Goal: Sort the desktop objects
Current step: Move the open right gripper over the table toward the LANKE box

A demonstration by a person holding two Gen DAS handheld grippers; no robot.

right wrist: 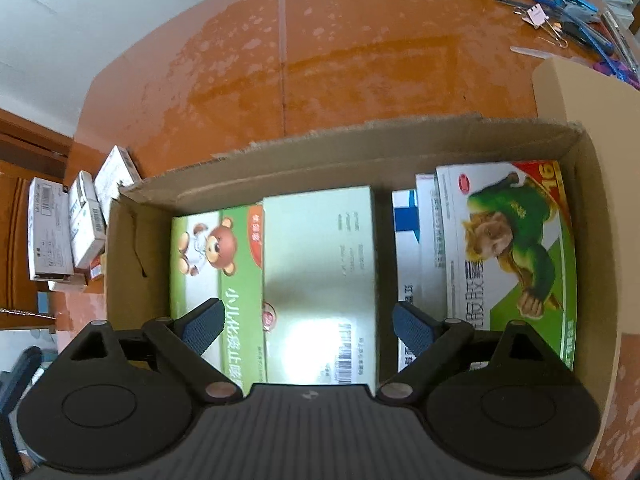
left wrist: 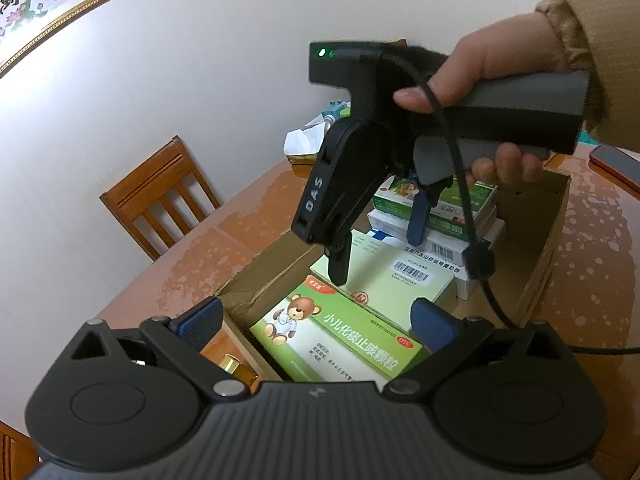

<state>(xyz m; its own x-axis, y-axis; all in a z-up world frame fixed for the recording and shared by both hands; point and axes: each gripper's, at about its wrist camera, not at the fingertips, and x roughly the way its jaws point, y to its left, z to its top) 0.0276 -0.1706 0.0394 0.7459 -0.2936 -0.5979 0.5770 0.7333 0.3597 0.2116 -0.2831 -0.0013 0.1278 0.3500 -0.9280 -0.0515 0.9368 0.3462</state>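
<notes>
Since the right gripper (right wrist: 306, 320) hangs released over the pale box (right wrist: 320, 280) in the carton (right wrist: 320, 148), lowering could snag the bear box (right wrist: 208, 256); left gripper (left wrist: 316, 322) spread, empty.

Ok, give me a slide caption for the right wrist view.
Open right claw hovering over a cardboard box of medicine cartons, above the pale green carton.

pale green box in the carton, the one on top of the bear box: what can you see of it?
The flat pale green cardboard medicine box lies face-up and closed in the open brown cardboard carton. It is glossy, with glare, a barcode label, small print and a red round logo. It partly overlaps the green bear-printed box and sits beside a white-and-blue box. The open right gripper hovers above it; contact can't be confirmed.
</notes>
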